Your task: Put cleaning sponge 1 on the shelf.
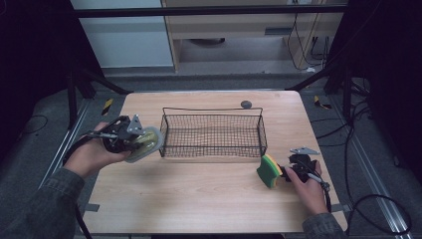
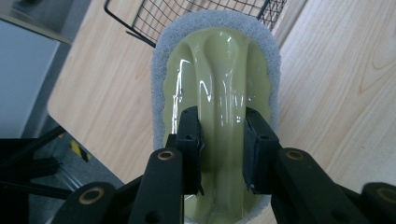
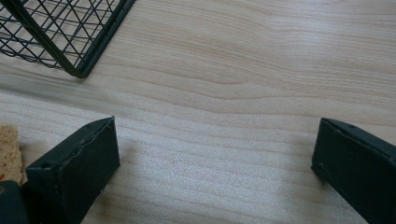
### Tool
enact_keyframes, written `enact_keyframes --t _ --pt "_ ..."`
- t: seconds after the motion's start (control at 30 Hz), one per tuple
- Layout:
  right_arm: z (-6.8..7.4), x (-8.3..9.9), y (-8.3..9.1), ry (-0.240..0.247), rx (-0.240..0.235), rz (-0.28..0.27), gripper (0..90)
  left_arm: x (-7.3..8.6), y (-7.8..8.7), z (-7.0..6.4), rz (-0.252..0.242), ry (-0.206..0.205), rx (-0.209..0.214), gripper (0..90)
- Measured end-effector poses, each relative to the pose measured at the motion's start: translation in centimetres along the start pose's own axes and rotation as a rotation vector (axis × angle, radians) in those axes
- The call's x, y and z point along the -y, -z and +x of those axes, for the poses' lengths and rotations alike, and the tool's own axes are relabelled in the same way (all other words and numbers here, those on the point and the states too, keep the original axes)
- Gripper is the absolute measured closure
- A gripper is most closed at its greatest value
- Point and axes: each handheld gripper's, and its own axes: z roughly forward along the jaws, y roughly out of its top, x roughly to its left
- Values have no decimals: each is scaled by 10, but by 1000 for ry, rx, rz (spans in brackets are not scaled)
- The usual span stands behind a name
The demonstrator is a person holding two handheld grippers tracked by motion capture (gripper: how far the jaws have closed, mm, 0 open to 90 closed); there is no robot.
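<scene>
My left gripper (image 1: 133,140) hangs just left of a black wire basket (image 1: 213,148) and is shut on a scrub pad (image 1: 148,143). In the left gripper view the jaws pinch the raised spine of the pad's pale green glossy back (image 2: 219,60), which is edged by grey fibre, and my left gripper (image 2: 219,128) points toward the basket (image 2: 149,21). My right gripper (image 1: 286,172) rests low at the table's right front, open. A yellow and green sponge (image 1: 269,171) stands on edge just beyond its tips. In the right gripper view my right gripper (image 3: 215,154) holds only bare wood, with the sponge (image 3: 7,154) outside one jaw.
The basket (image 3: 56,32) sits in the middle of the light wood table (image 1: 199,199) and looks empty. A small grey round object (image 1: 246,104) lies behind the basket near the far edge. Dark floor, cables and frame legs surround the table.
</scene>
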Motion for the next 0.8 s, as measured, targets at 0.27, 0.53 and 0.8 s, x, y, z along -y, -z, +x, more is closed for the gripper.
enact_keyframes --t 0.27,0.53,0.8 --pt "0 0 0 3 0 1 10 -14 1 6 -3 -40 -21 709" --pt "0 0 0 2 0 1 10 -33 -1 10 -26 -76 -35 709" --pt "-4 1 0 20 -9 -2 11 -51 -8 19 -32 -90 -42 709"
